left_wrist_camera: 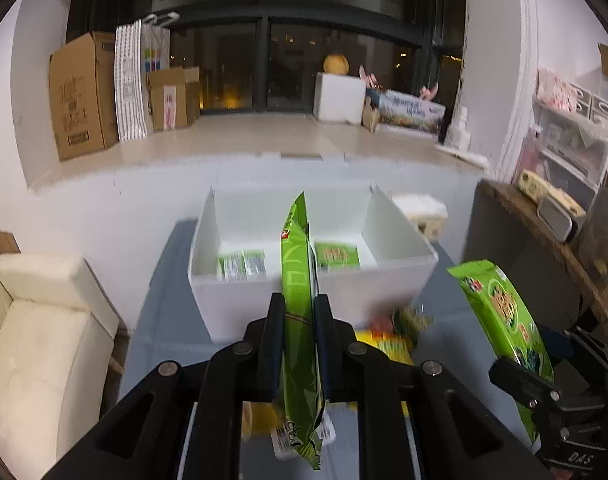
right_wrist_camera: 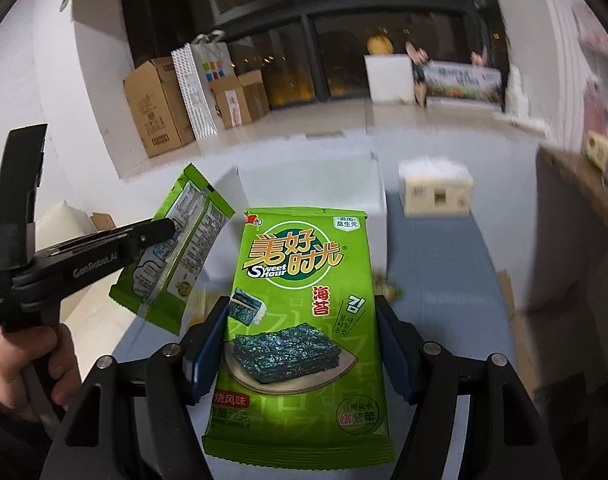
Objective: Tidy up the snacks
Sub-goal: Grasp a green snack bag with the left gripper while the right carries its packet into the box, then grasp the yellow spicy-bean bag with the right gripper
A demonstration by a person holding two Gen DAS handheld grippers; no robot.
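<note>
— left wrist view first: what's over on the far left?

— a cream sofa (left_wrist_camera: 36, 344) against the wall, then the blue-grey table (left_wrist_camera: 164, 320). on it stands a white foam box (left_wrist_camera: 304, 300), open at the top, with two green packets lying flat on its floor: one to the left (left_wrist_camera: 242, 265), one to the right (left_wrist_camera: 337, 256).

— and the left gripper?

— the left gripper (left_wrist_camera: 299, 308) is clamped on a green seaweed packet (left_wrist_camera: 298, 280), held edge-on and upright, above the table just before the box's near wall. under it some yellow snack packets (left_wrist_camera: 388, 344) lie on the table, blurred. further right a second seaweed packet (left_wrist_camera: 504, 324) hangs in the other tool.

— right wrist view, same order?

— at the left a hand (right_wrist_camera: 44, 360) grips the left tool's handle, its fingers pinching the first packet, whose printed back faces this camera. in the middle the right gripper (right_wrist_camera: 300, 320) squeezes the second packet by its side edges, face up, above the table in front of the box. to the right, past the box, a pale tissue box (right_wrist_camera: 436, 192) sits on the table.
</note>
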